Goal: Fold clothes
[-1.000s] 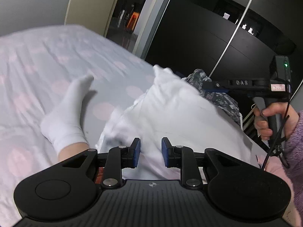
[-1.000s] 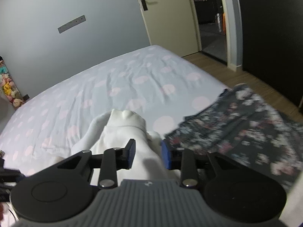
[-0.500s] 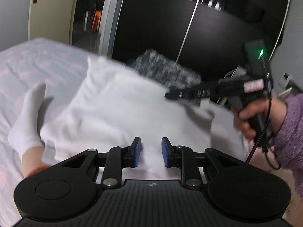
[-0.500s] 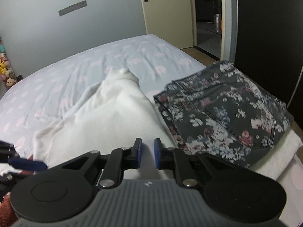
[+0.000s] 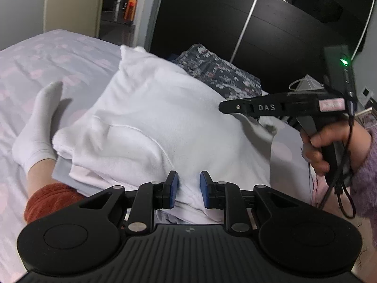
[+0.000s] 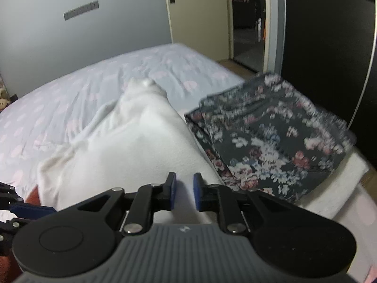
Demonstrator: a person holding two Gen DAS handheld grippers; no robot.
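The bed (image 6: 77,99), under a pale spotted sheet, carries all the laundry we see. Largest on it is the white garment (image 5: 165,118), doubled over into a thick slab near the bed's near edge, its far corner peaked and its layered edges uneven at the near left; we judge the fold made but not yet squared or smoothed. Just beside it, at the bed's right edge, lies the dark floral garment (image 6: 271,136), already folded flat on a white folded item (image 6: 353,169); this part of the task looks finished. A person's foot in a white sock (image 5: 37,127) rests on the sheet left of the white garment. The left gripper (image 5: 188,189) sits at the garment's near hem, jaws narrow with white fabric bunched between them, apparently pinched. The right gripper (image 6: 184,192) is opening, cloth between its pads, apparently letting go.
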